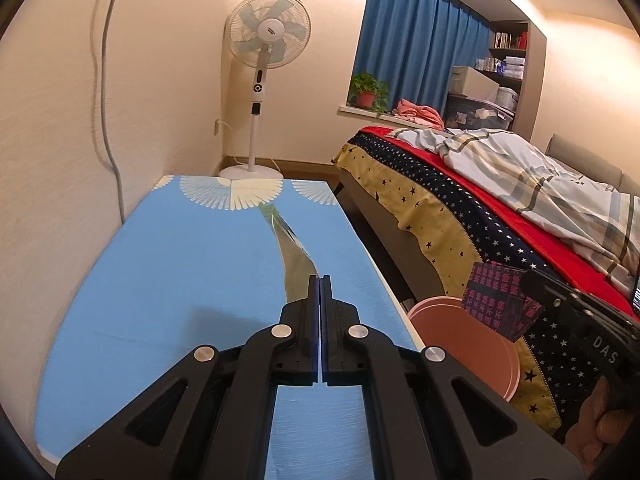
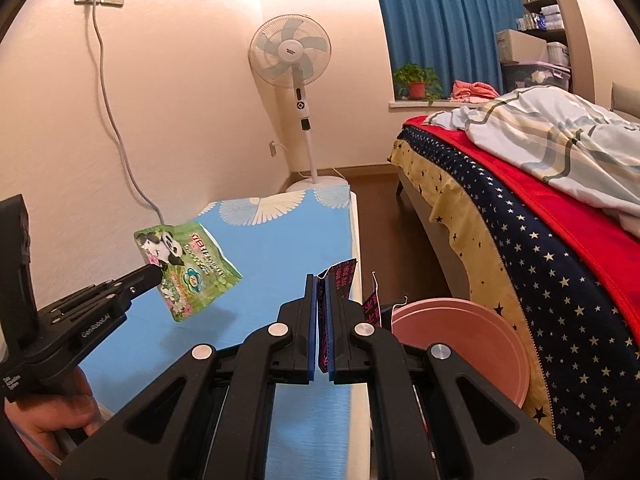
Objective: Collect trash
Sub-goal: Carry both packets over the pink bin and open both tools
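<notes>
Two wrappers [image 2: 188, 268] [image 2: 343, 280], one pink bin [image 2: 472, 344]

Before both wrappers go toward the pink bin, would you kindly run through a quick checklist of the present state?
1. Left gripper shut on the green panda wrapper: ok, it hangs clear above the blue table.
2. Right gripper shut on the purple wrapper: ok.
3. Pink bin open and within view, beside the table: ok.
4. Purple wrapper over the bin mouth: cannot tell.
5. Other trash left on the table: none visible.
6. Space between the two grippers: ok.
</notes>
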Action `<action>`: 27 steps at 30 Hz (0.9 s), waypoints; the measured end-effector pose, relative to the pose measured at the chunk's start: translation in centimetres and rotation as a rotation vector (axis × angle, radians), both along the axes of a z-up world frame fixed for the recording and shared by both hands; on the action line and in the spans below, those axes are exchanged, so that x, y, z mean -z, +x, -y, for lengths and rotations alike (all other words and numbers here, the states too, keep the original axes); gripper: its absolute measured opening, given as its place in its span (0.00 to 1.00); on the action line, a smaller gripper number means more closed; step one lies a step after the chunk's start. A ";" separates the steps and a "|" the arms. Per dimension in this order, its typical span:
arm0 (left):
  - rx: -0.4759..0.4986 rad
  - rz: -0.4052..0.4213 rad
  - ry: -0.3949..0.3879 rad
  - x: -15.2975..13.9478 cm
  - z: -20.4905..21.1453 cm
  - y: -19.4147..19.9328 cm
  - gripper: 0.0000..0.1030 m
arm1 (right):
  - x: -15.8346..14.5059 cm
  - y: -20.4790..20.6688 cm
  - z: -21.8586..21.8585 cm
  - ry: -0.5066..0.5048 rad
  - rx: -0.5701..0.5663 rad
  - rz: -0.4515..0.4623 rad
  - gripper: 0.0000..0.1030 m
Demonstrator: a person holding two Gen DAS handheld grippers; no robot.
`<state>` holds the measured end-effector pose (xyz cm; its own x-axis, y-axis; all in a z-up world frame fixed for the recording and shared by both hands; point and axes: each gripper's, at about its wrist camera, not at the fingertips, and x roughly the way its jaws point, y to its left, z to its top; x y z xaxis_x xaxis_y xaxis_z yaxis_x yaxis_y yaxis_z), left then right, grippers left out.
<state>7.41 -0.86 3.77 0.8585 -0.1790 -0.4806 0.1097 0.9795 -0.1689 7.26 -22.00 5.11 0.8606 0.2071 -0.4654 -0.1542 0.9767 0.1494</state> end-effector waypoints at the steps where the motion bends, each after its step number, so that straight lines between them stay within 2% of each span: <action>1: 0.003 -0.001 0.000 0.1 0.1 0.0 0.00 | 0.1 0.1 0.1 -0.001 0.003 -0.003 0.04; 18: 0.101 -0.008 0.020 1.3 3.8 0.7 0.00 | 1.2 2.6 5.3 0.054 0.133 -0.037 0.04; 27: 0.212 -0.017 0.008 2.3 7.8 2.0 0.00 | 1.8 3.5 7.5 0.060 0.192 -0.057 0.04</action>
<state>9.38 -8.70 1.46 0.7934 -0.3512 -0.4971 0.3108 0.9360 -0.1652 10.78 -29.49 3.31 0.8595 0.0703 -0.5063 0.0446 0.9764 0.2112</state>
